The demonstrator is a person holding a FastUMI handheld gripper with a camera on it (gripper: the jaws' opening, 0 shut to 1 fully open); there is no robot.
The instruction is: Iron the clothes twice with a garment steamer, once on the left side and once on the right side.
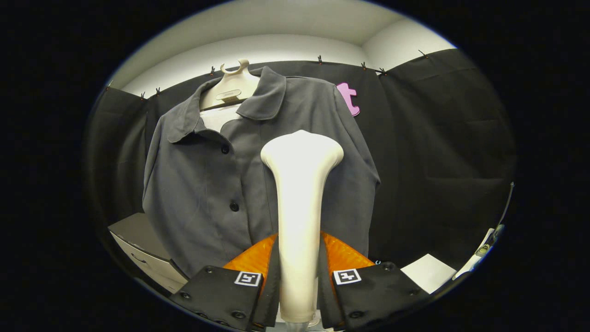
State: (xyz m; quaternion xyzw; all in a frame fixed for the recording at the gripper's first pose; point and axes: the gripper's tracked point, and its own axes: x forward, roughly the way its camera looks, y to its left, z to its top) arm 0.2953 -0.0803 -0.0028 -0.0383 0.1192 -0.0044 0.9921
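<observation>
A white garment steamer point(299, 198) stands upright between my fingers, and my gripper point(298, 258) is shut on its handle. Its wide head rises in front of a dark grey buttoned shirt point(207, 184) that hangs on a cream hanger point(230, 85) against the booth's black cloth wall. The steamer head sits over the shirt's right half, to the right of the button line, at about chest height. Whether the head touches the fabric cannot be told. The steamer hides part of the shirt's right front panel.
A grey box or cabinet point(138, 251) stands low to the left, under the shirt's hem. A white flat surface point(428, 272) lies low to the right, with a cable and white device point(484, 249) beyond it. The black cloth wall point(438, 161) hangs behind everything.
</observation>
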